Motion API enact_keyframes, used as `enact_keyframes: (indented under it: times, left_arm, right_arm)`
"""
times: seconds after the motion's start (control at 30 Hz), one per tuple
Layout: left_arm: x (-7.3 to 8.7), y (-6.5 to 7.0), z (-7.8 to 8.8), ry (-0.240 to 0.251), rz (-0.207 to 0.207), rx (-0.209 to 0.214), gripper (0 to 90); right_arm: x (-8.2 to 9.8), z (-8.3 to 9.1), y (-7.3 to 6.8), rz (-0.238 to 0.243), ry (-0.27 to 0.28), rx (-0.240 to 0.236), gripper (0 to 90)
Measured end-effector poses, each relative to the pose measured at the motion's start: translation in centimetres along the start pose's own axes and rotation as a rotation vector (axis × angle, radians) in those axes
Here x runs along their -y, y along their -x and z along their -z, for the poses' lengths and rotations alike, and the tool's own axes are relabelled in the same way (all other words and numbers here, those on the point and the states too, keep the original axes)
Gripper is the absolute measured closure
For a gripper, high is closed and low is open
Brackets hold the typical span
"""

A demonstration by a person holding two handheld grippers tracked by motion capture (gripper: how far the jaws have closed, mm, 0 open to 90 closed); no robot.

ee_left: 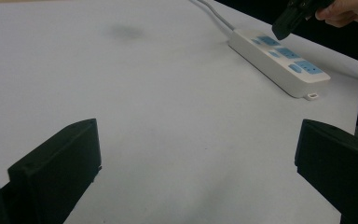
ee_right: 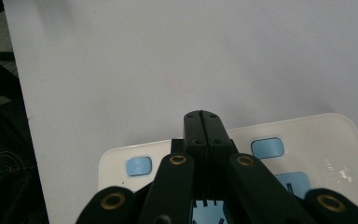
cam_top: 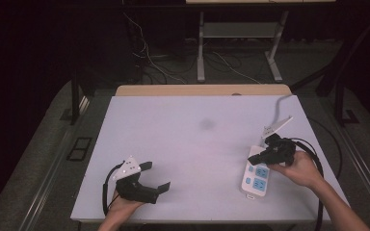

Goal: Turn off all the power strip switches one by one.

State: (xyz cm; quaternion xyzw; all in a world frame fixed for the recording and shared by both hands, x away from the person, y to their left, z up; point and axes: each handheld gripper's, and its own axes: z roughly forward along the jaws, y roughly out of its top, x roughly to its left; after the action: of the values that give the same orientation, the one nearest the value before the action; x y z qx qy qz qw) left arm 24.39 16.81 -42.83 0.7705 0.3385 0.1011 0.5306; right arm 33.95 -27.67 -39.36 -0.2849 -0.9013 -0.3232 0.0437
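Note:
A white power strip [cam_top: 256,178] with blue sockets lies at the right of the white table [cam_top: 192,125], and its grey cord [cam_top: 282,103] runs off toward the far edge. My right gripper [cam_top: 252,160] is shut with its jaws pressed together and nothing between them. Its tip [ee_right: 202,116] hovers over the strip's far end [ee_right: 307,135], close to a blue button; contact cannot be judged. My left gripper [cam_top: 158,175] rests near the front left of the table, open and holding nothing. From there the strip [ee_left: 279,58] and the right gripper [ee_left: 284,25] lie far ahead of my left gripper [ee_left: 198,158].
A faint dark smudge [cam_top: 206,124] marks the middle of the table. Beyond the far edge a wooden board [cam_top: 202,90] borders the table, with cables and a metal stand's legs [cam_top: 201,57] on the floor behind.

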Motion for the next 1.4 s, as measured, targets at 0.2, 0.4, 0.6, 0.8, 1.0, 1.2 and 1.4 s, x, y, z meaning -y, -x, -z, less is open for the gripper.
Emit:
enact_keyframes:
  times: [0.2,0.4,0.6,0.8,1.0,1.2,1.4]
  left_arm:
    - [0.0,0.0,0.0,0.0,0.0,0.0,0.0]
    - [0.0,0.0,0.0,0.0,0.001,0.001,0.0]
    - [0.0,0.0,0.0,0.001,0.002,0.002,0.0]
    - [0.0,0.0,0.0,0.001,0.003,0.001,0.0]
    - [0.0,0.0,0.0,-0.001,0.001,0.004,0.0]
    - [0.0,0.0,0.0,-0.003,-0.002,0.006,0.0]
    - [0.0,0.1,-0.1,-0.003,-0.003,0.006,0.0]
  right_arm:
    - [0.3,-0.5,0.2,-0.01,-0.008,-0.008,90.0]
    - [0.6,-0.9,0.3,-0.016,-0.014,-0.014,90.0]
    - [0.8,-1.3,0.3,-0.016,-0.027,-0.015,90.0]
    - [1.0,-1.6,0.3,-0.021,-0.033,-0.017,90.0]
    - [1.0,-1.6,0.2,-0.013,-0.029,-0.006,90.0]
    - [1.1,-1.5,0.3,-0.014,-0.015,0.001,90.0]
    - [1.1,-1.5,0.1,-0.003,-0.019,0.016,90.0]
